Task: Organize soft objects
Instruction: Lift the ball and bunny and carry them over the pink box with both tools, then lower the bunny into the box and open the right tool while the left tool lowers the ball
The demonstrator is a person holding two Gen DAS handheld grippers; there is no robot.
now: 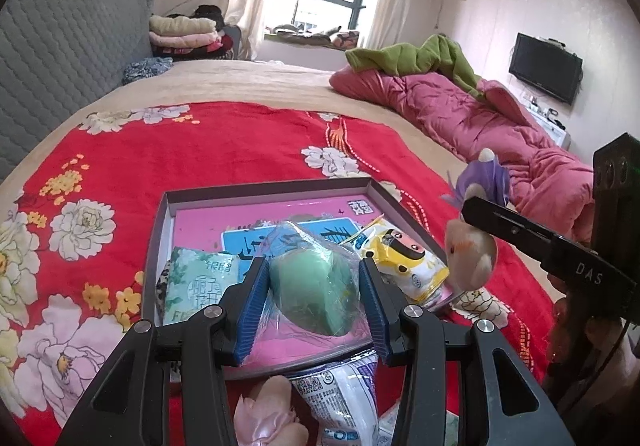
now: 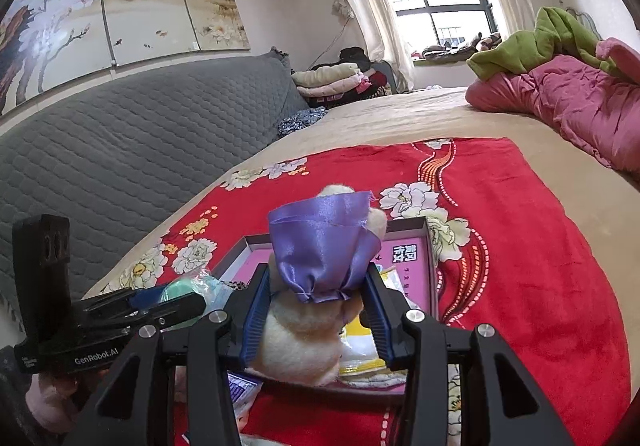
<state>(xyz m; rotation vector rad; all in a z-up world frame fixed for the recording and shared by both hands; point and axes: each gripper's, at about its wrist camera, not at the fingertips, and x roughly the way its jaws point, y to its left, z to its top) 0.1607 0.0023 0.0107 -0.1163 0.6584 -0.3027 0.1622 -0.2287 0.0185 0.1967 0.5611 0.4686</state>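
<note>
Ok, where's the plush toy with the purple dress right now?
The plush toy is clamped in the right gripper, held above the near right corner of the pink-lined box, over a yellow snack packet.

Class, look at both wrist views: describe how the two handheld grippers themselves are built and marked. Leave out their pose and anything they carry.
Each gripper, left and right, has black angular linkage arms with silver round pivot bolts and ribbed blue pads on its fingers. Seen from the side, the bodies are black bars with an upright black block; white lettering reads "DAS" on the right one, "GenRobot.AI" on the left.
</note>
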